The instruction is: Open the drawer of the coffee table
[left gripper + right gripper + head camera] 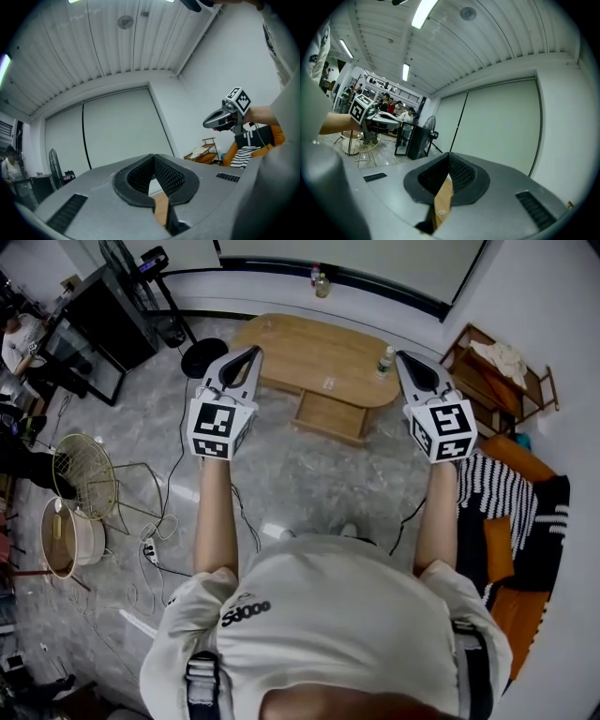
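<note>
The oval wooden coffee table (309, 351) stands on the grey floor ahead of me, its drawer box (330, 416) hanging under the near edge with the front flush. My left gripper (252, 352) is held level in the air over the table's left end, jaws shut with nothing between them. Over the table's right end, my right gripper (402, 357) is likewise shut and empty. In the left gripper view the closed tips (153, 155) point at a pale wall, with the right gripper (219, 120) off to the side. The right gripper view shows its tips (449, 153) closed too.
A small bottle (384, 362) stands on the table's right end. A wooden shelf rack (497, 381) and an orange sofa with striped cloth (511, 493) are at the right. A black cabinet (103, 320), a wire basket (82, 474) and floor cables (155, 540) lie at the left.
</note>
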The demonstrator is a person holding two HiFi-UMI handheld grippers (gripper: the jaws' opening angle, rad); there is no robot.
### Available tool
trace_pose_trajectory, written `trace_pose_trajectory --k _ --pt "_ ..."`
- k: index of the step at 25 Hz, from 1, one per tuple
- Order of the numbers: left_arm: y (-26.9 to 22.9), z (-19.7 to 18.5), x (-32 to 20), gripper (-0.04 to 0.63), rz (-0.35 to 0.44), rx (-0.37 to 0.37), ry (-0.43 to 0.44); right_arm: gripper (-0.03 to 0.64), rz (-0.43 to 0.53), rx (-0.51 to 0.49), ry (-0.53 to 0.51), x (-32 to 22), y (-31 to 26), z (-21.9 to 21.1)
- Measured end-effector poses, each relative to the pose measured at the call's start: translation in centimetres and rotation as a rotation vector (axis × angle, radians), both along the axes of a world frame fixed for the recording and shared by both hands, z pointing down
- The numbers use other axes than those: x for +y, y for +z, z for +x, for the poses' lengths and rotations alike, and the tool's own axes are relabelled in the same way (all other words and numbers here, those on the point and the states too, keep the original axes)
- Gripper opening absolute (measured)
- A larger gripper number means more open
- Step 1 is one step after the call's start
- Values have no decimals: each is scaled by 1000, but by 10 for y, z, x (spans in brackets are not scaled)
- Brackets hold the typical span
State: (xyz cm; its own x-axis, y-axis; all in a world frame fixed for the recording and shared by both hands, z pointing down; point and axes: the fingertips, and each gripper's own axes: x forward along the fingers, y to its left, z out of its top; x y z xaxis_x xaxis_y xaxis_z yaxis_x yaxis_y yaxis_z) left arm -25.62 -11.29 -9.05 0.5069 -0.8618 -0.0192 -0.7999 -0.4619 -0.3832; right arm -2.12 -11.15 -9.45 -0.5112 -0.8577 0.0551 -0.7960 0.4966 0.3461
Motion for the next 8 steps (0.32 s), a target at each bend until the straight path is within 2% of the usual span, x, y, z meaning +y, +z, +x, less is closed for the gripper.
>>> trace_pose_trajectory --k 8 --pt "1 -2 -4 18 -13 -7 -14 6 -6 4 -3 -7 1 1"
